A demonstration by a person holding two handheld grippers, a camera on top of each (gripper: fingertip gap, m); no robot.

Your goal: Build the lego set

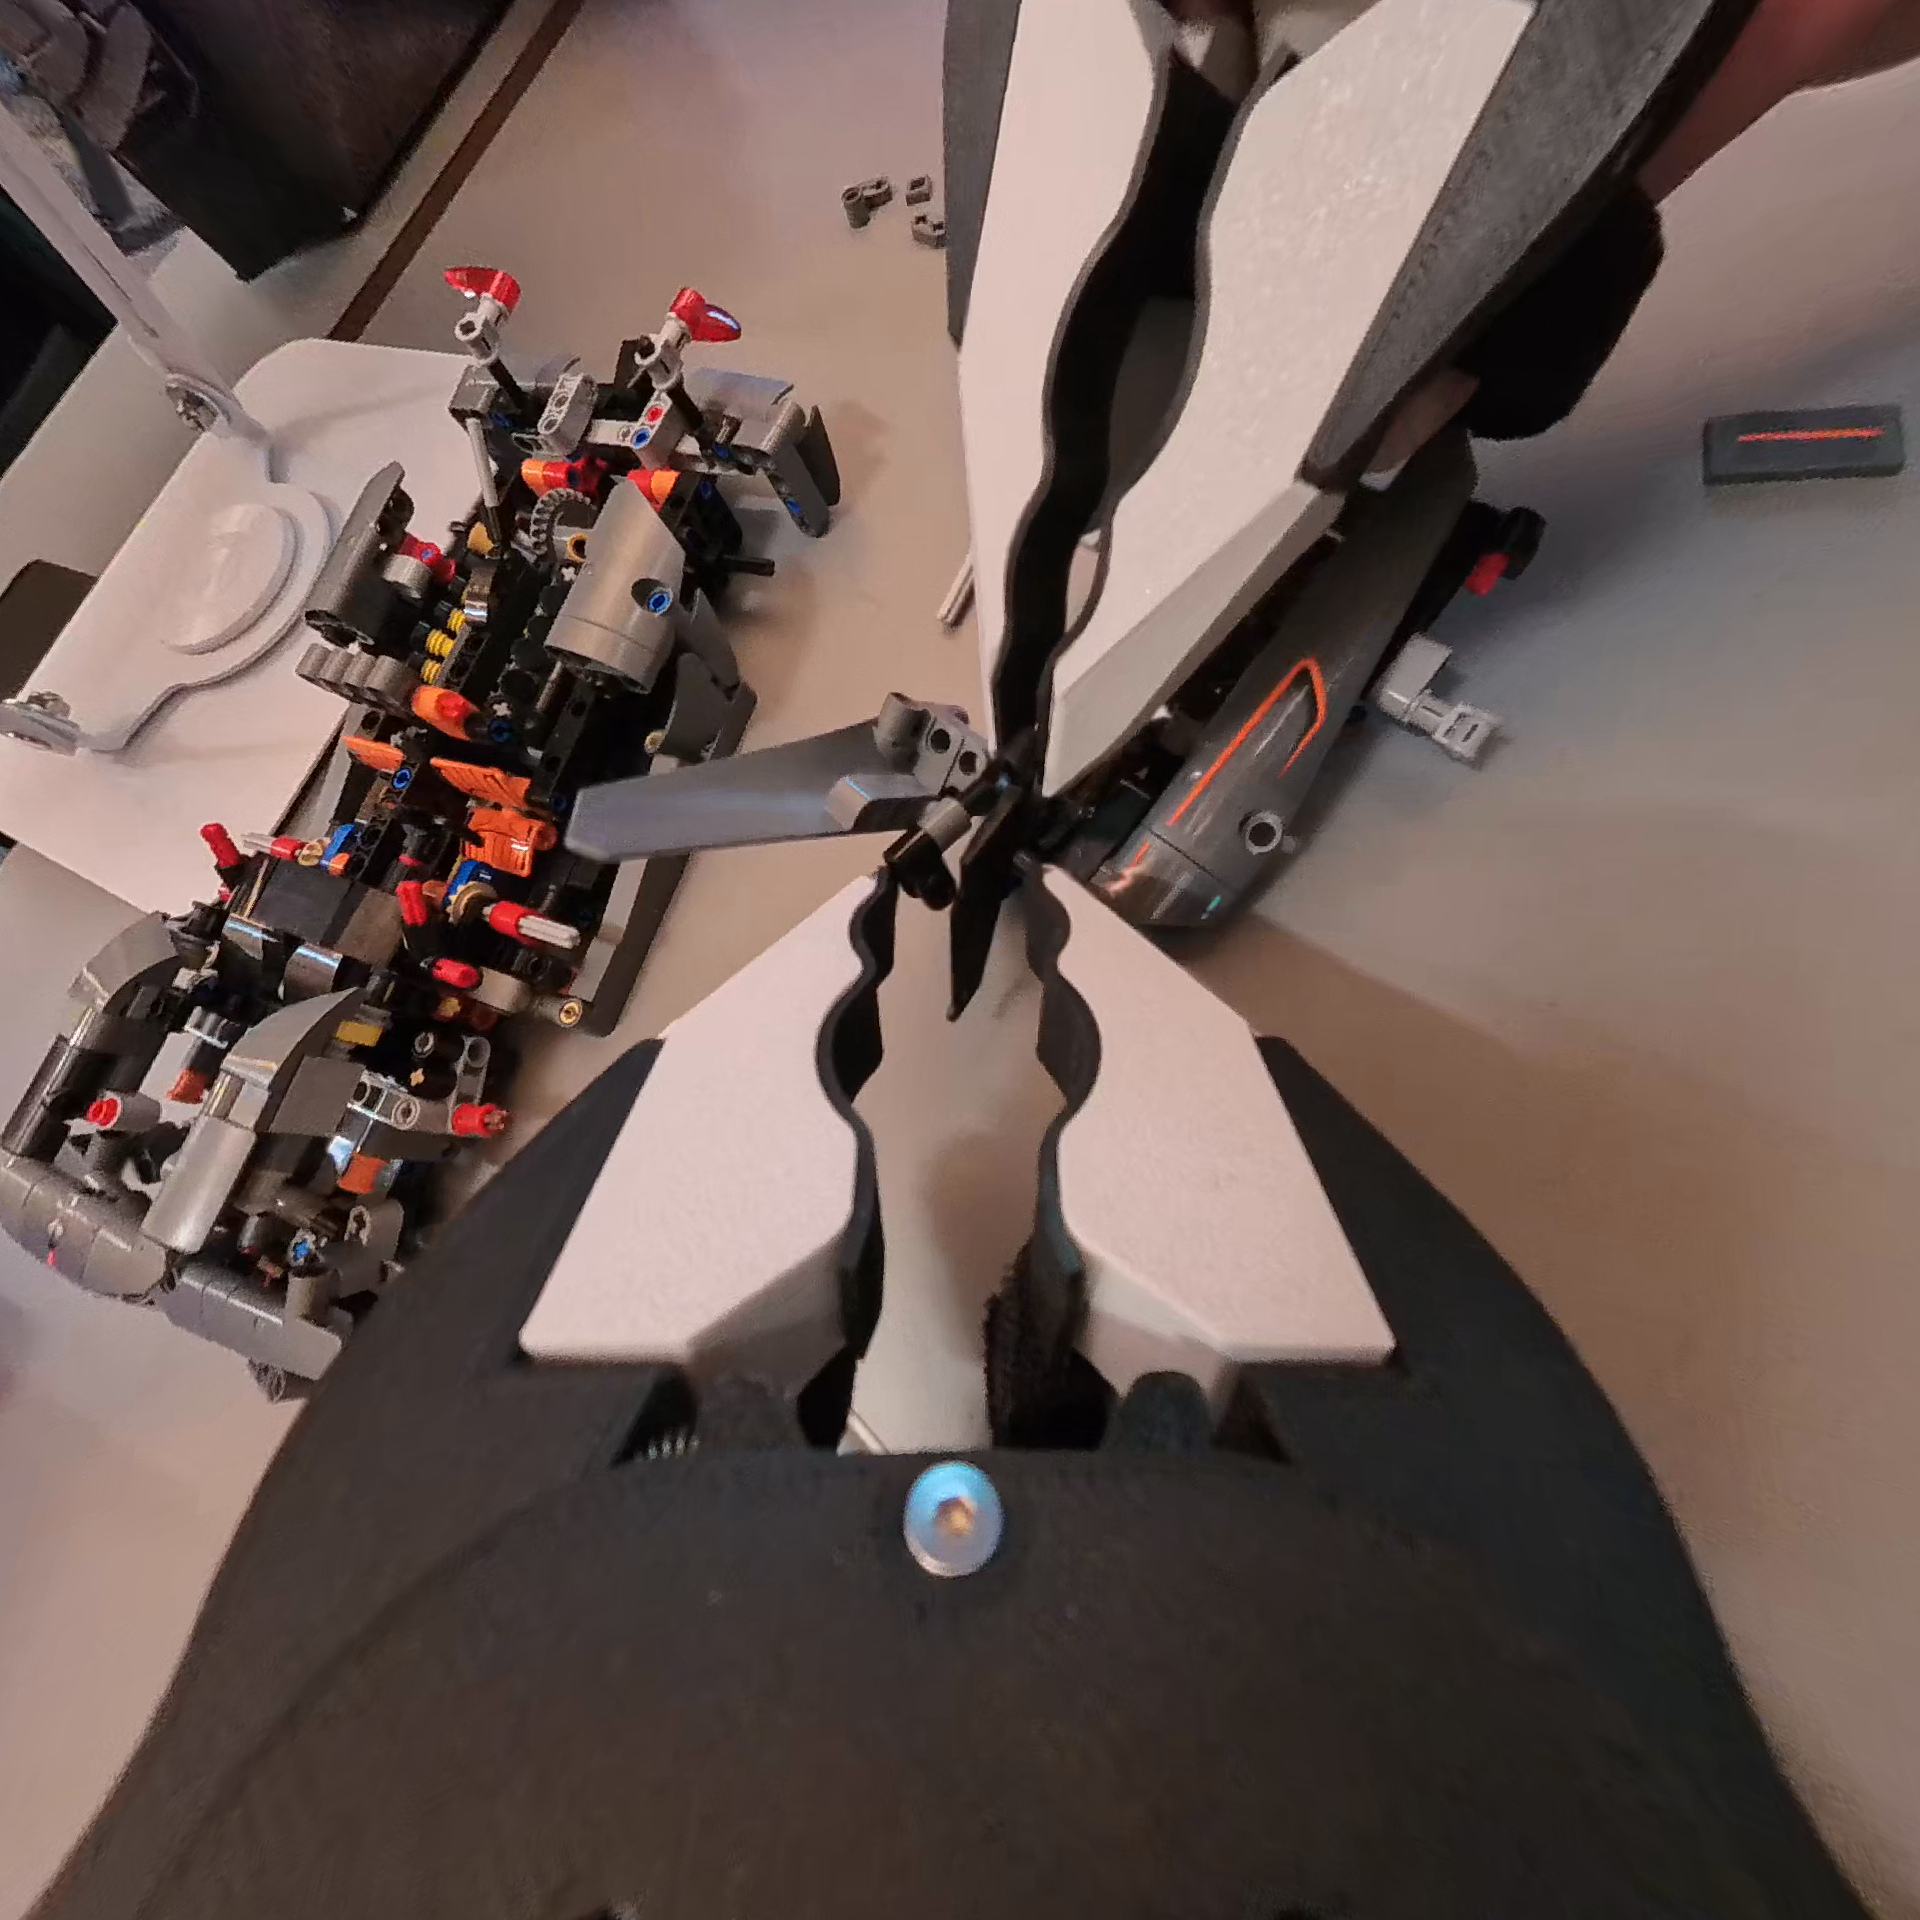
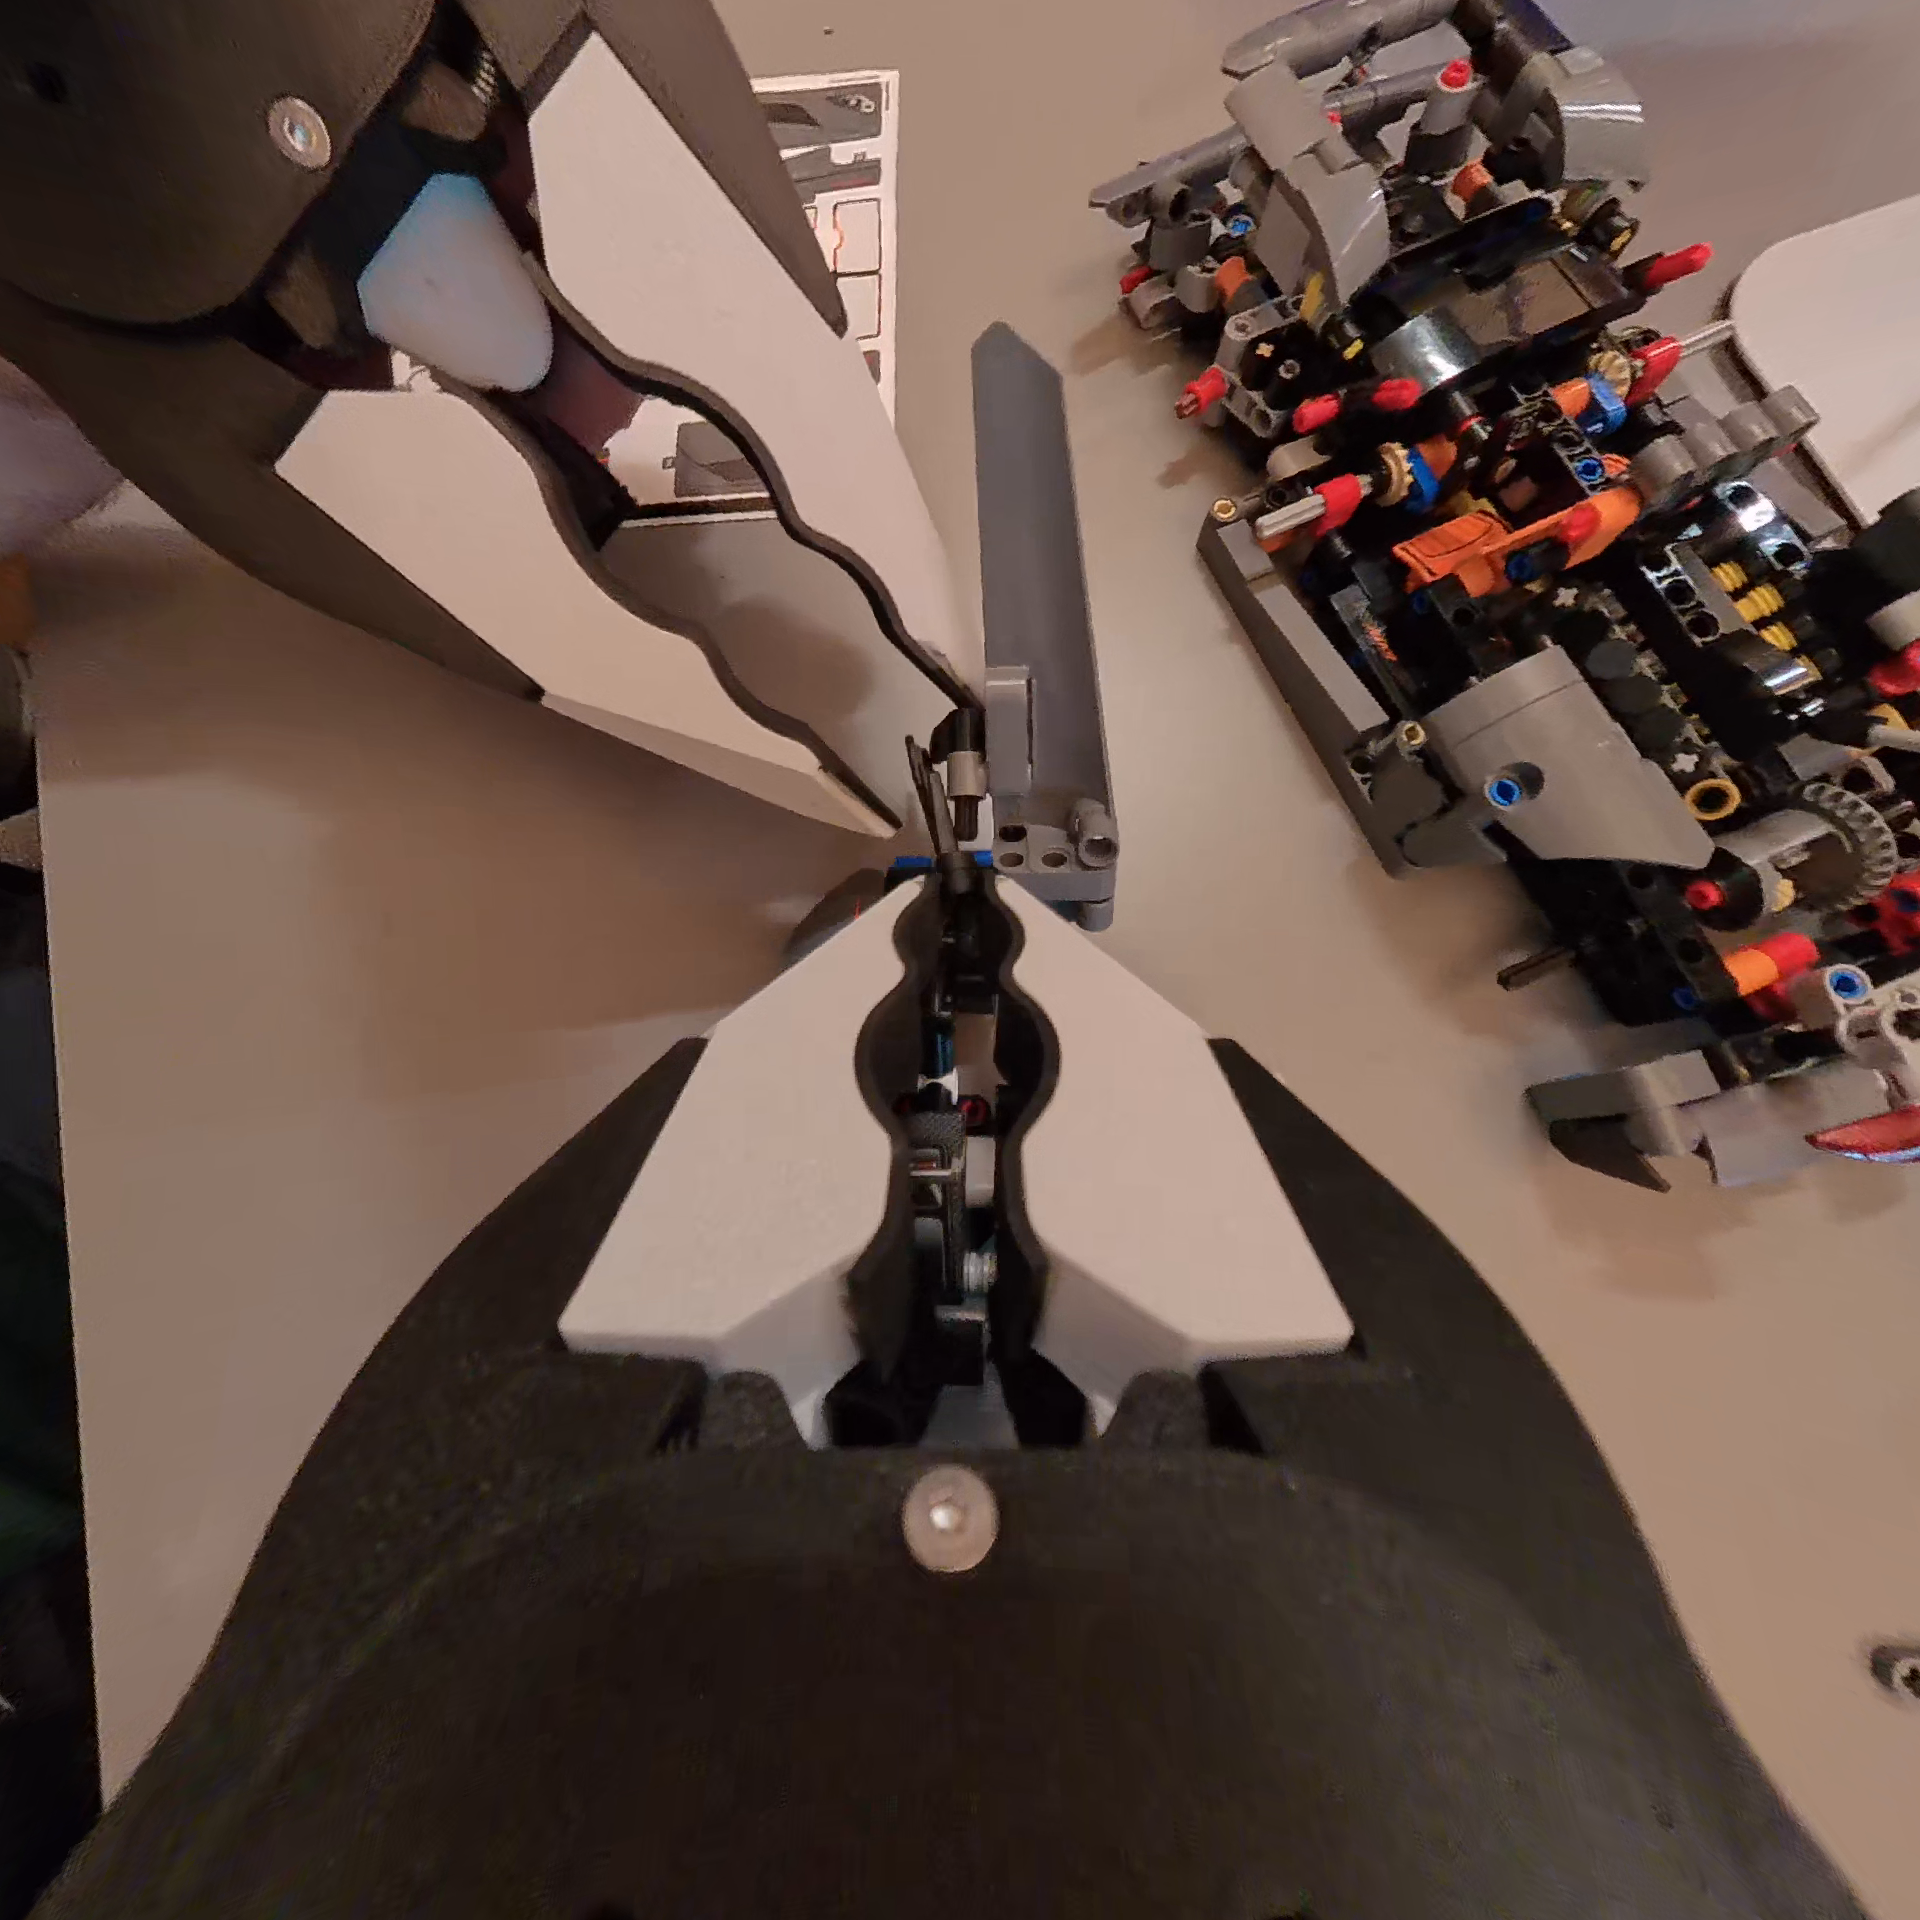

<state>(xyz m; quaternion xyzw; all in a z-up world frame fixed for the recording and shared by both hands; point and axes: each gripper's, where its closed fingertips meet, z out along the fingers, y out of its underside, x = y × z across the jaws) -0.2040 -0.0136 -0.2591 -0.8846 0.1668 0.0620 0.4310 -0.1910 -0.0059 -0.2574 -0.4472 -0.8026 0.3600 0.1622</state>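
Observation:
My right gripper [image 2: 956, 883] is shut on a Lego sub-assembly: a dark body panel with orange lines [image 1: 1226, 790] joined to a long grey panel [image 1: 748, 800], which points forward in the right wrist view [image 2: 1029, 582]. My left gripper [image 1: 961, 894] meets it tip to tip and is shut on a thin black piece [image 1: 977, 935] at the joint, next to a small black and grey pin [image 2: 961, 758]. The right gripper [image 1: 1023, 769] comes in from above in the left wrist view, and the left gripper [image 2: 930, 774] from the upper left in the right wrist view. The large Lego car chassis [image 1: 468, 727] lies apart to the side [image 2: 1558, 582].
On the beige table [image 1: 1558, 1039] are several small grey connectors [image 1: 894, 203], a dark tile with an orange line [image 1: 1803, 442] and a light grey pin piece [image 1: 1439, 712]. A white stand base [image 1: 208, 582] lies beyond the chassis. A sticker or instruction sheet [image 2: 842, 187] lies behind the left gripper. Less than 4 cm separates the two grippers' tips. The left tips stand about 30 cm off the white stand base [image 1: 208, 582].

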